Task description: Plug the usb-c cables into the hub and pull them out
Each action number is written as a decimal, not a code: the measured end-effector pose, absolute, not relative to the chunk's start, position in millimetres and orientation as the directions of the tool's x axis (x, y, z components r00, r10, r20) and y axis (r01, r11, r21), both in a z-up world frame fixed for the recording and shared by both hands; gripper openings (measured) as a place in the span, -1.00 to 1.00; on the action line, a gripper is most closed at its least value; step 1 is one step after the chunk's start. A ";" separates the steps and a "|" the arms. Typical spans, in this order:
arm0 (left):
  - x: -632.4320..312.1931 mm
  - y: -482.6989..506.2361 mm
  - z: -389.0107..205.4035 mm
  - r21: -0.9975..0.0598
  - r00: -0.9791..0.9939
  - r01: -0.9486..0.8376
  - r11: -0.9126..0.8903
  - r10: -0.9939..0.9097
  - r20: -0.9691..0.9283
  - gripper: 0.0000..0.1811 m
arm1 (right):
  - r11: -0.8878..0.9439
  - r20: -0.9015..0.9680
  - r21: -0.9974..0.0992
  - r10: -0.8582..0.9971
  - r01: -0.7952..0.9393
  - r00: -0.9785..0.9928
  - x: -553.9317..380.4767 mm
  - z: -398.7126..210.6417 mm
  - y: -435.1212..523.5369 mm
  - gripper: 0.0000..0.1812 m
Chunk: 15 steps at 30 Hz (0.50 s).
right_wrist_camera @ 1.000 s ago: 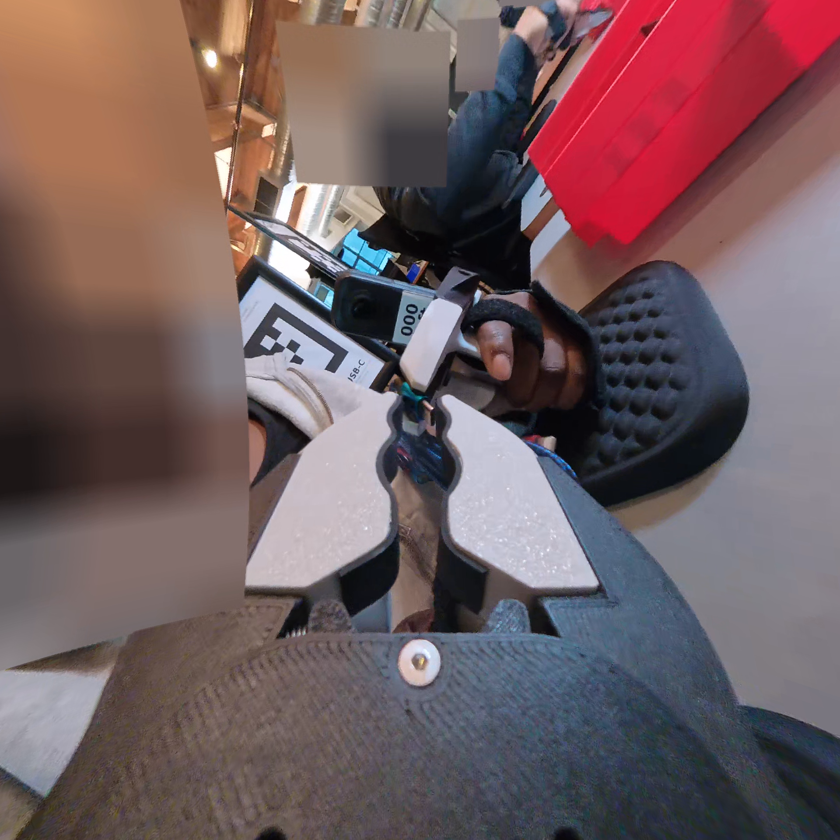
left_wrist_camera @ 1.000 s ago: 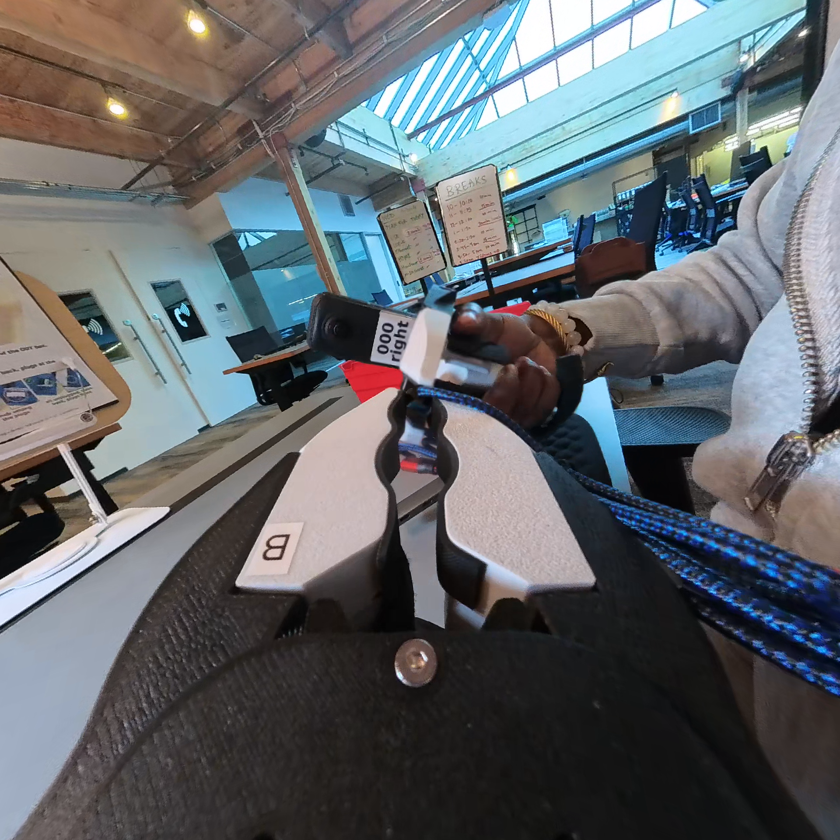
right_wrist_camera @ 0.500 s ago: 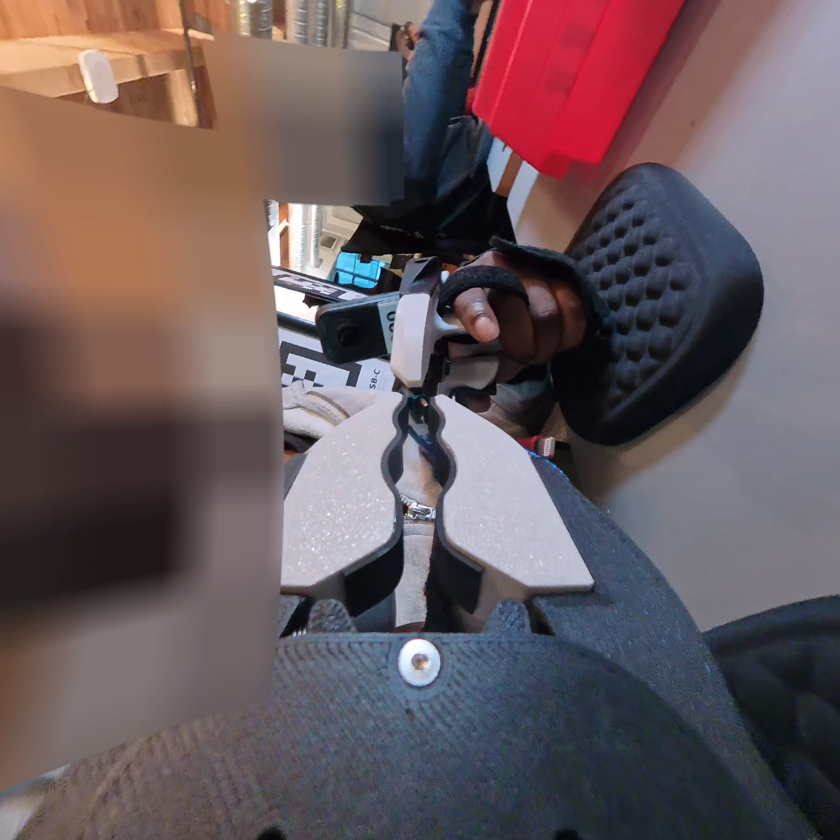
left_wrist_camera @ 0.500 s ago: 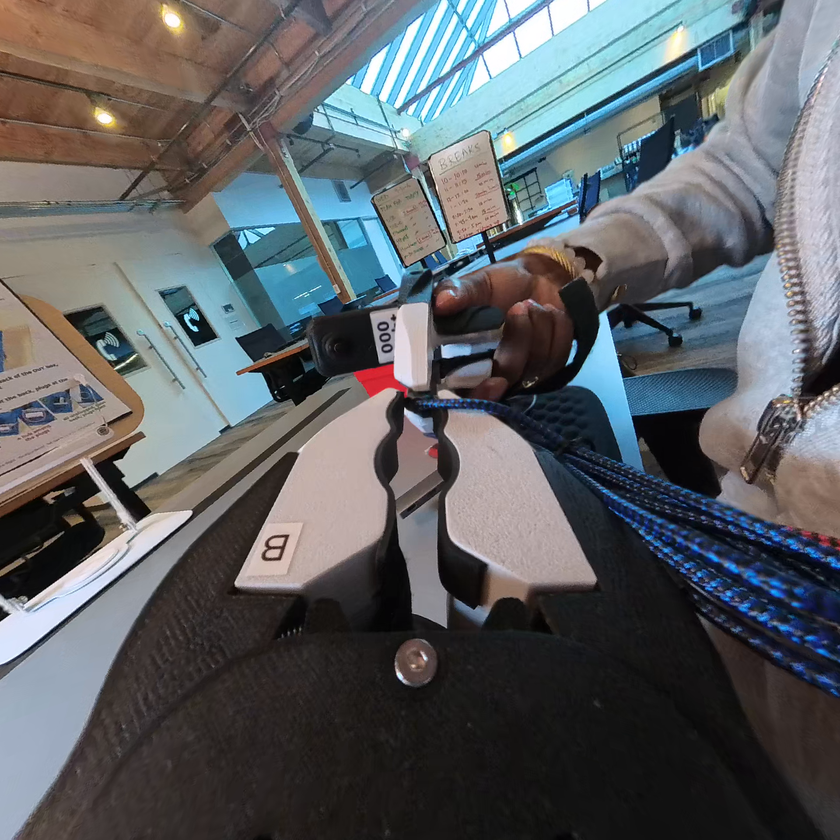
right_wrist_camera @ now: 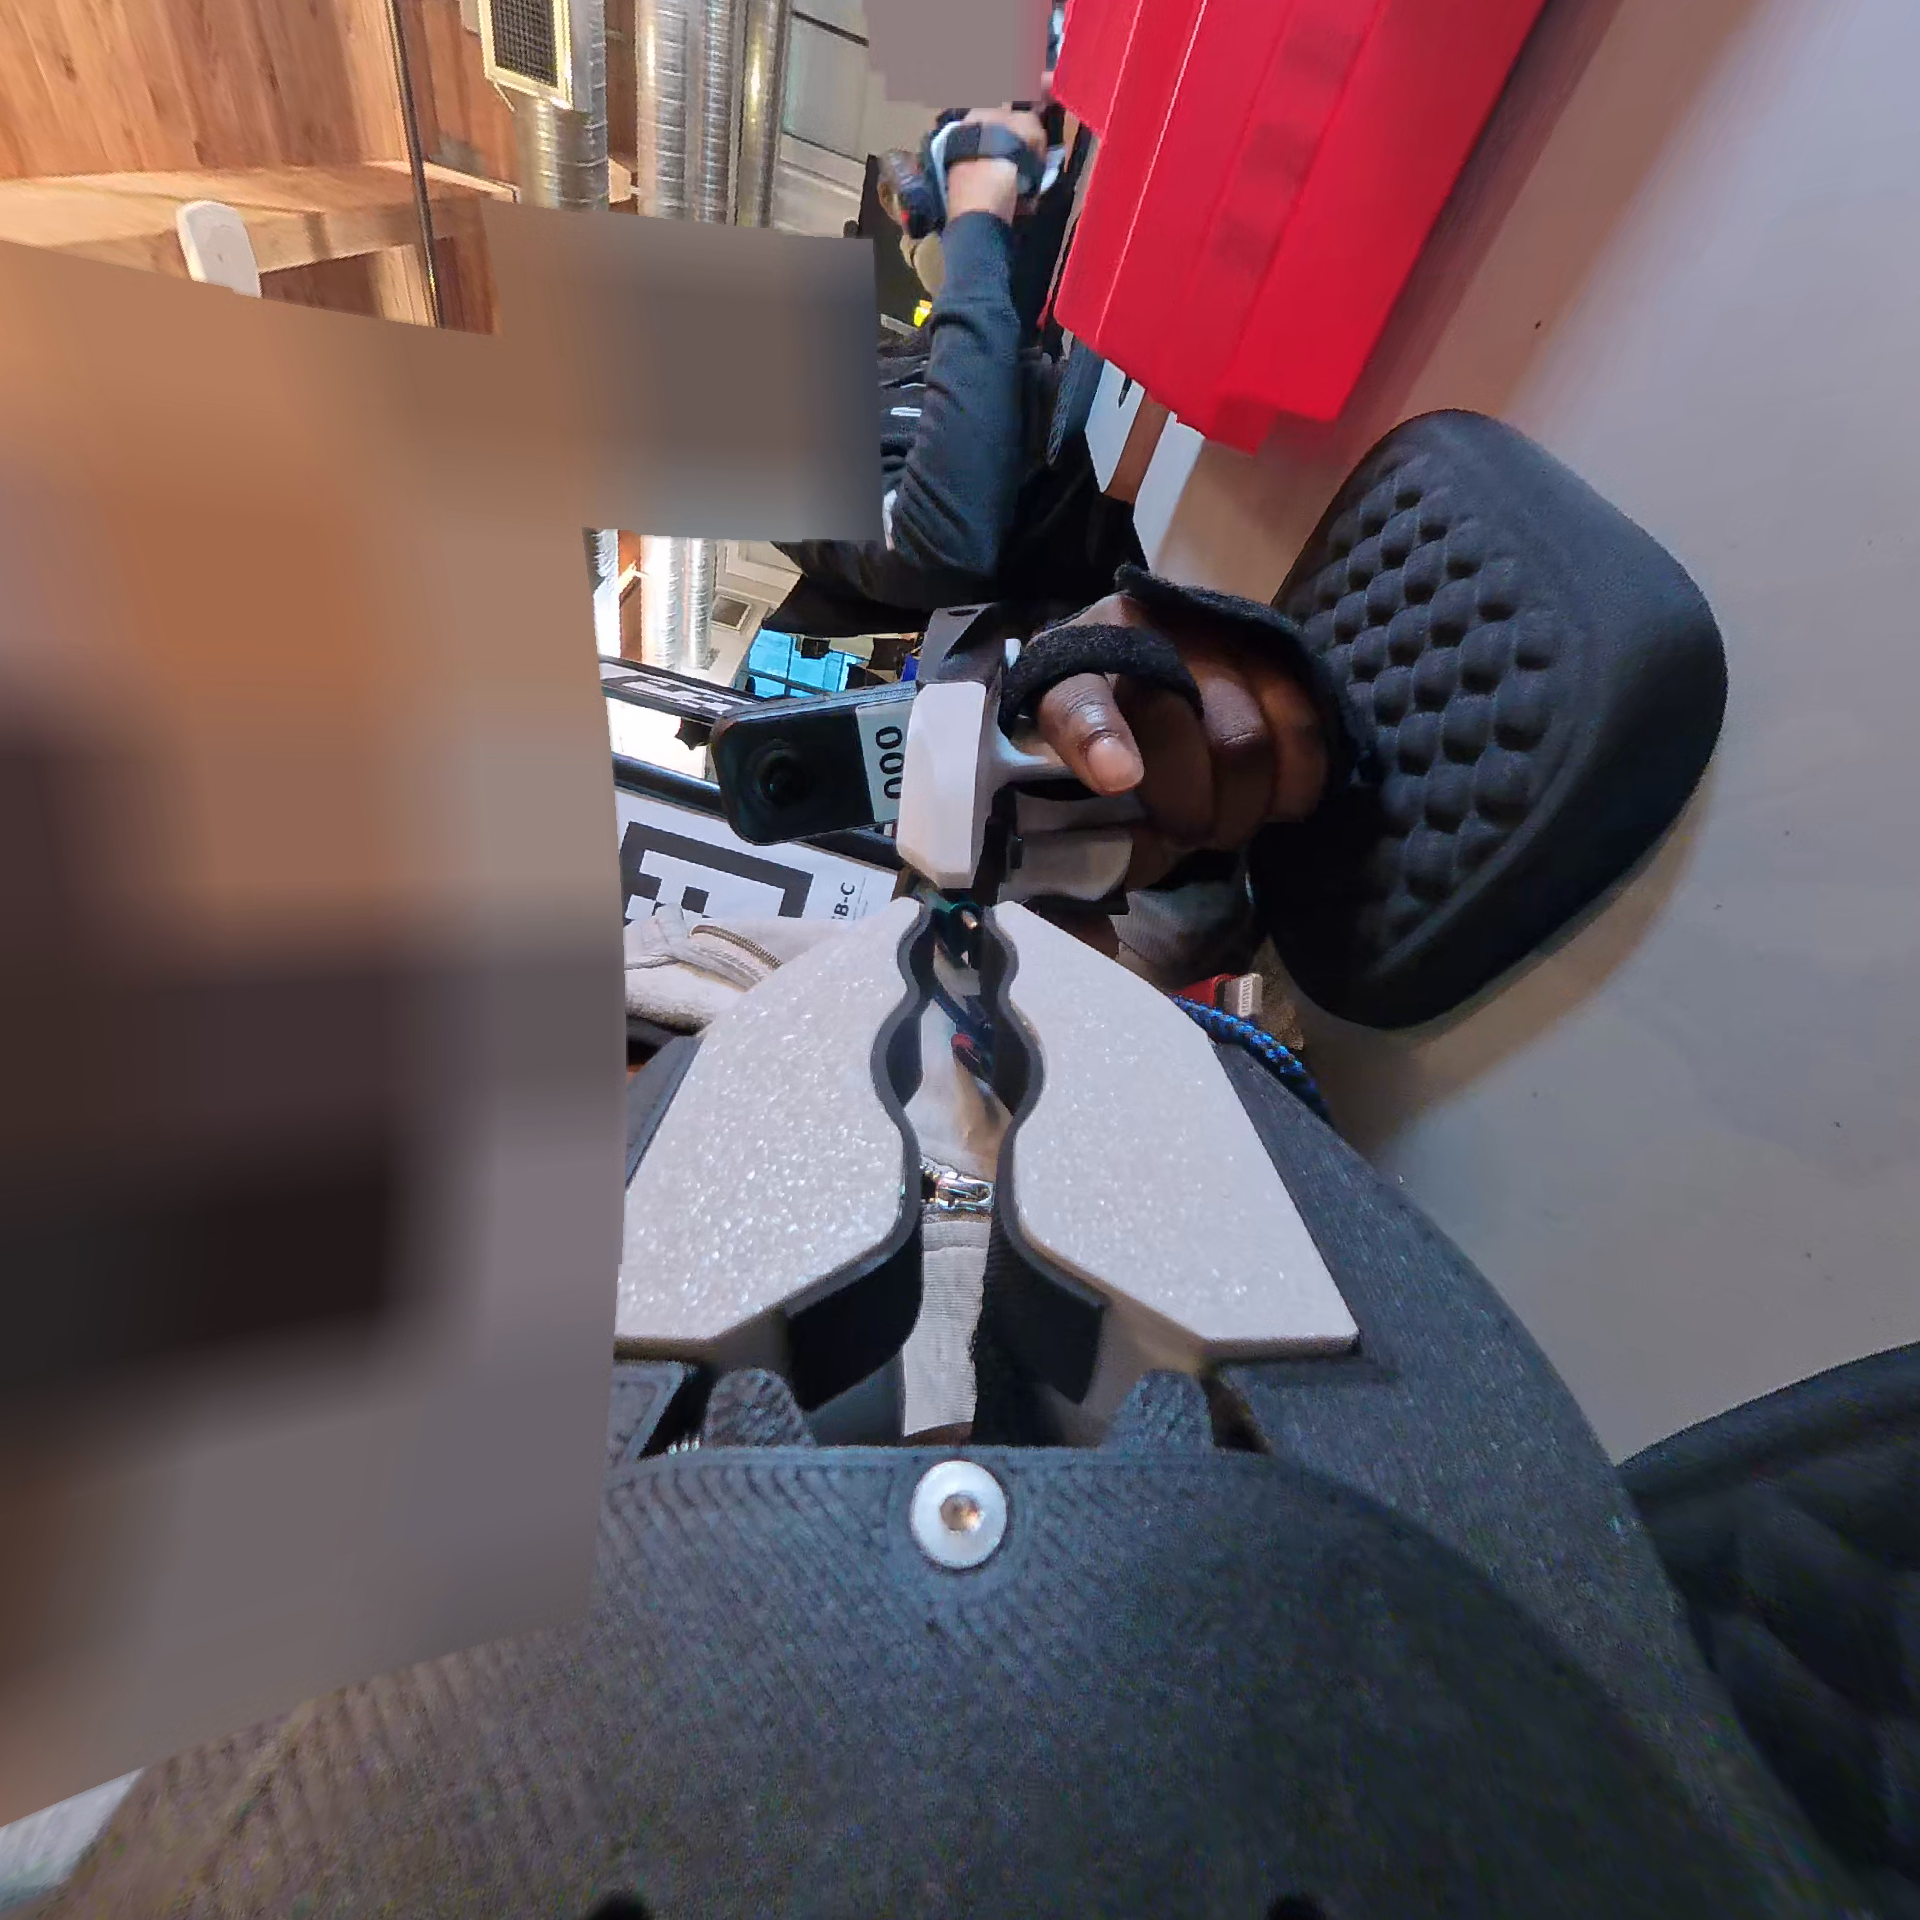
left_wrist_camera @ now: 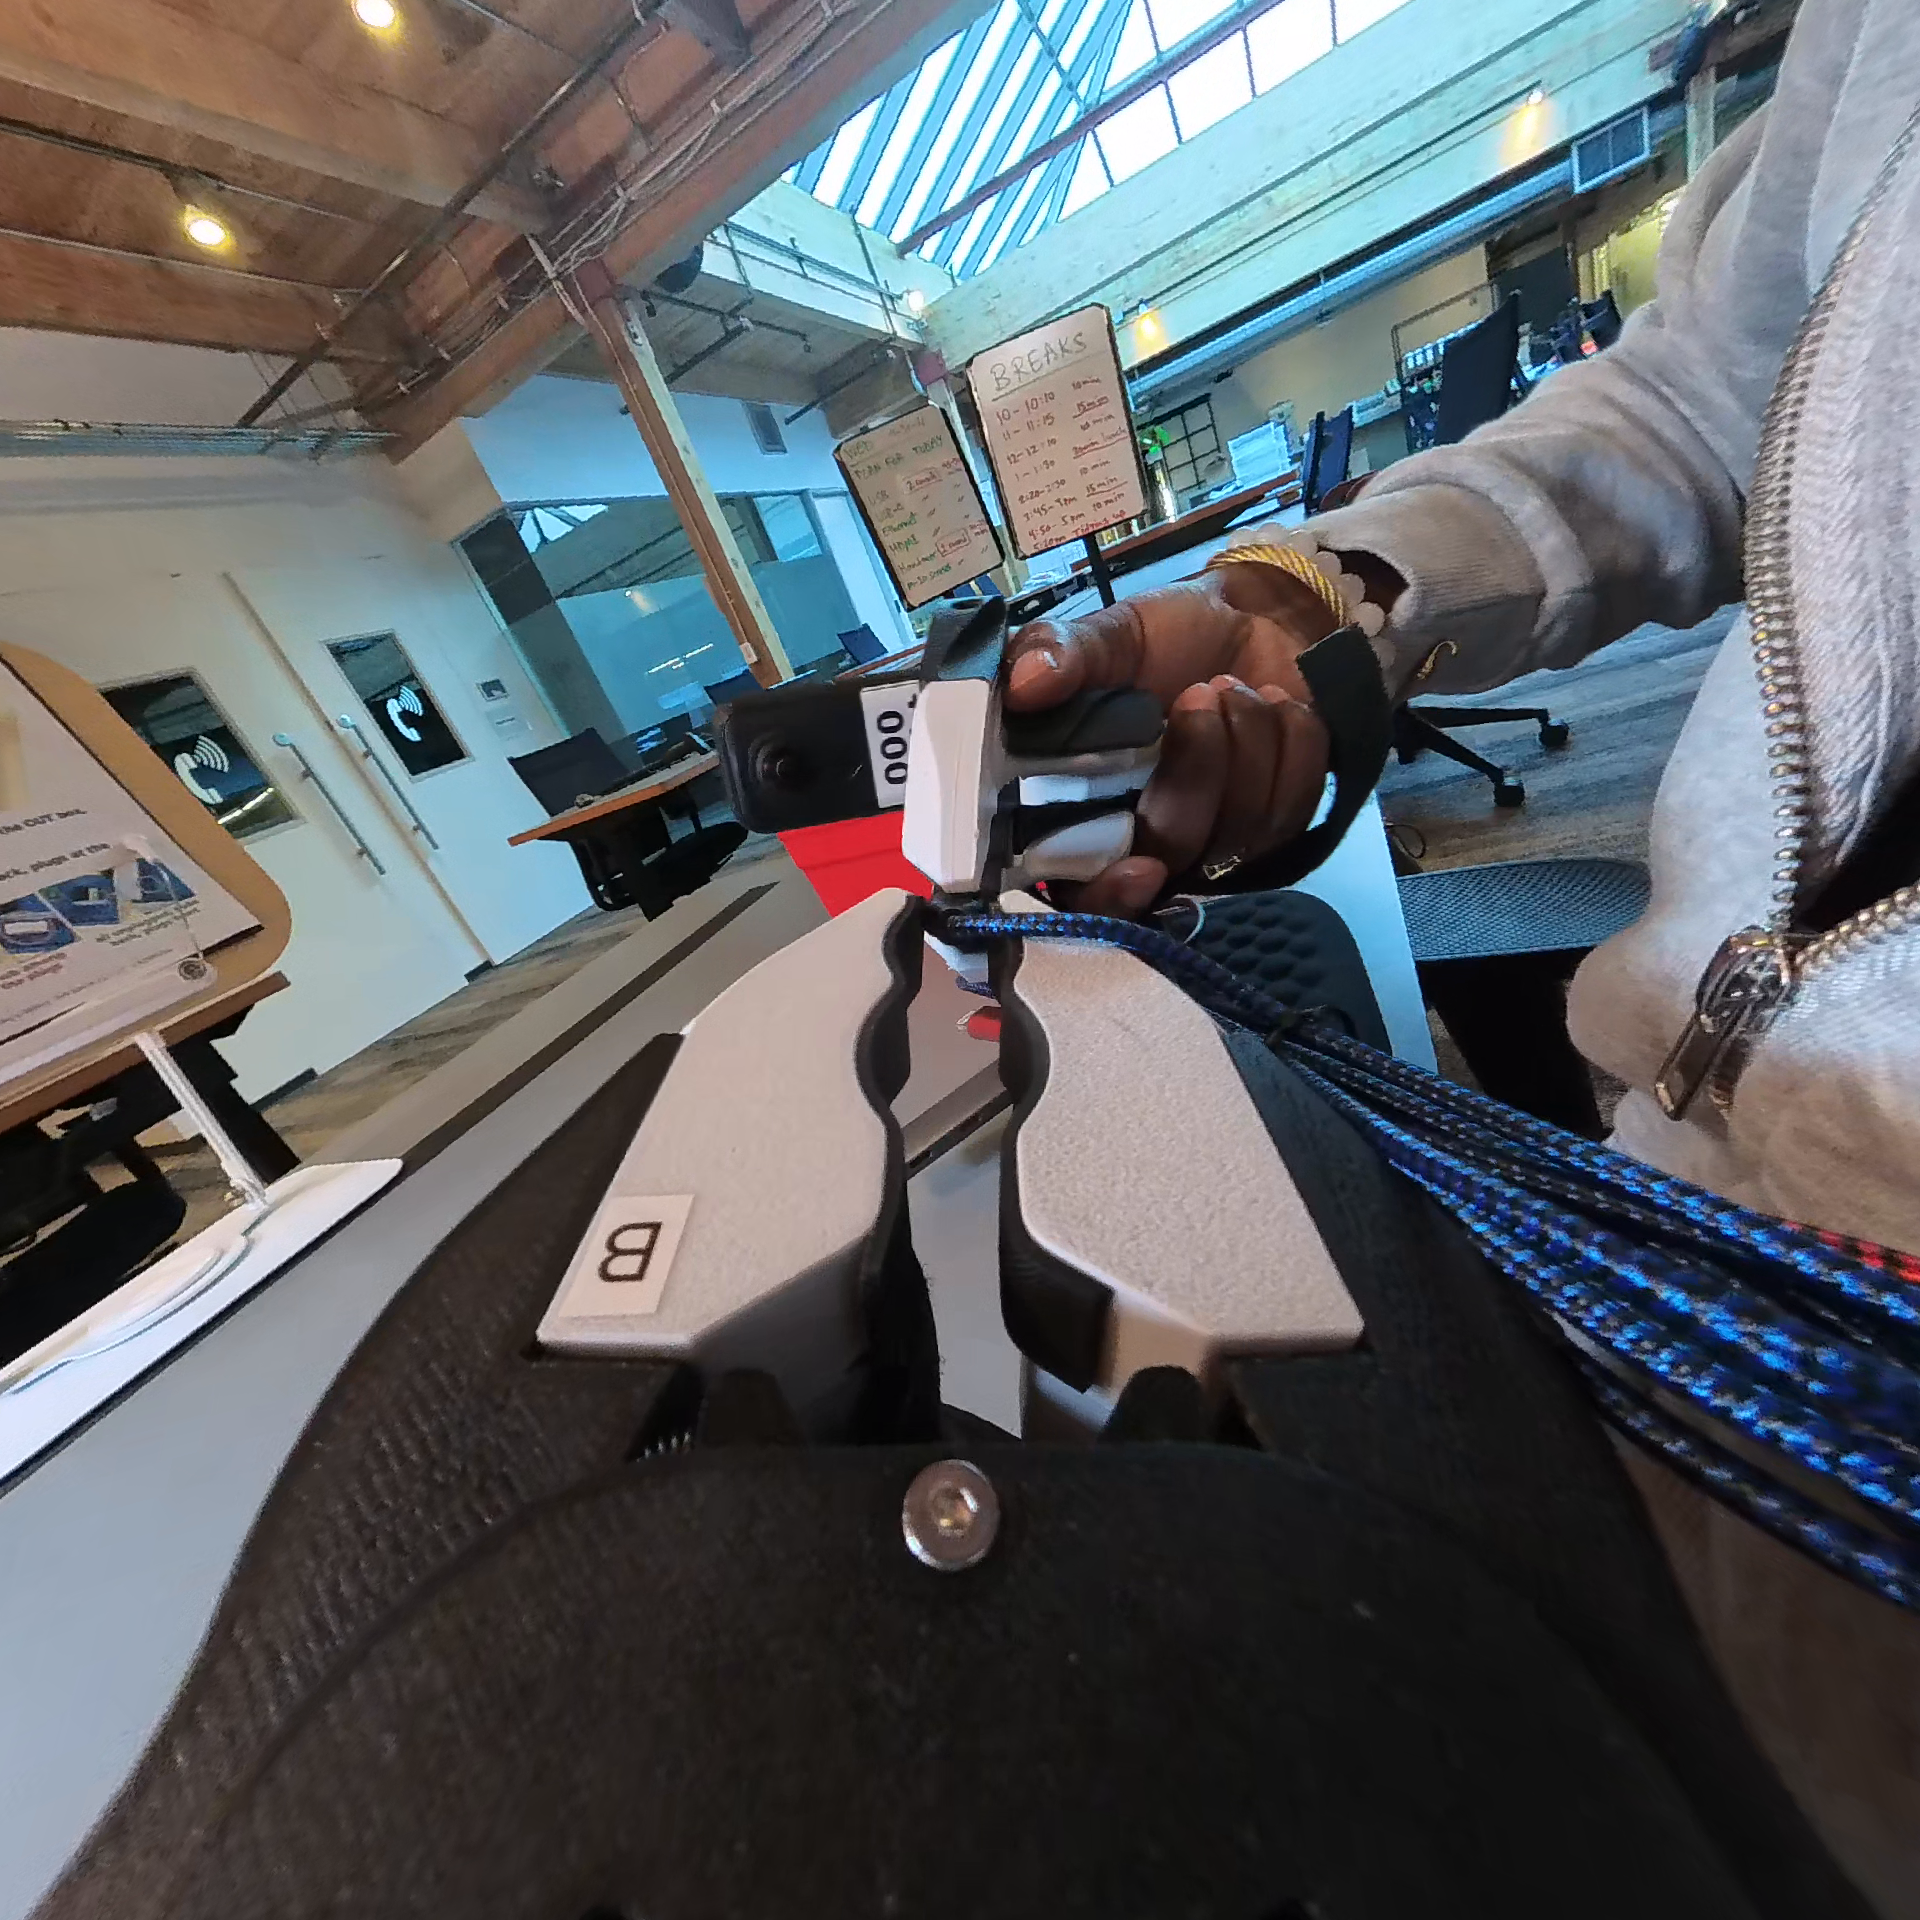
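The left gripper [left_wrist_camera: 951, 940] is almost closed, and its tips pinch a bundle of blue cables [left_wrist_camera: 1621, 1236]. The cables run back over the right finger toward the person in the grey hoodie [left_wrist_camera: 1766, 644]. The right gripper [right_wrist_camera: 956, 935] is also nearly closed, and its tips seem to hold the end of the same cables [right_wrist_camera: 961, 1023], but that part is small and hard to see. The two grippers point at each other, tip to tip, up in the air above a grey table [left_wrist_camera: 208, 1455].

A bit farther off lies a black bumpy pad [right_wrist_camera: 1455, 727]. Behind it is a red box [right_wrist_camera: 1278, 208].

No hub shows in either view. So I think no cable is plugged in yet. All the plugging and pulling out looks still to do.
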<state>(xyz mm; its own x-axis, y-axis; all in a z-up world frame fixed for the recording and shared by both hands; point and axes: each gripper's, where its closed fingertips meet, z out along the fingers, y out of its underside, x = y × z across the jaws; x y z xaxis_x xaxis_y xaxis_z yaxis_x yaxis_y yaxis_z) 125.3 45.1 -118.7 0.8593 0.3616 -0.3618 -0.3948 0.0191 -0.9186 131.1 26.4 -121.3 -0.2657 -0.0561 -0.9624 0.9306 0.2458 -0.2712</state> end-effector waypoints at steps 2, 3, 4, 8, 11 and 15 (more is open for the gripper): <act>125.4 45.2 -119.2 -0.918 0.858 -0.396 0.015 0.361 -0.365 -0.87 | 0.242 -0.964 -0.267 -0.055 0.933 -0.262 131.1 -121.8 26.5 -0.92; 125.7 45.2 -119.8 -0.917 0.858 -0.399 0.011 0.358 -0.369 -0.87 | 0.240 -0.963 -0.268 -0.053 0.933 -0.262 131.3 -122.5 26.5 -0.91; 125.9 45.3 -120.6 -0.918 0.859 -0.398 0.007 0.353 -0.369 -0.87 | 0.237 -0.963 -0.269 -0.052 0.934 -0.265 131.5 -123.0 26.6 -0.91; 125.6 45.6 -120.4 -0.928 0.874 -0.371 0.021 0.346 -0.341 -0.88 | 0.217 -0.958 -0.286 -0.051 0.933 -0.282 130.9 -122.6 27.1 -0.91; 124.1 45.9 -121.2 -0.933 0.876 -0.359 0.017 0.351 -0.331 -0.88 | 0.196 -0.952 -0.305 -0.041 0.932 -0.303 129.0 -123.2 27.3 -0.91; 125.3 46.2 -122.0 -0.930 0.874 -0.368 0.010 0.345 -0.343 -0.88 | 0.192 -0.957 -0.289 -0.045 0.938 -0.286 130.8 -123.6 27.7 -0.91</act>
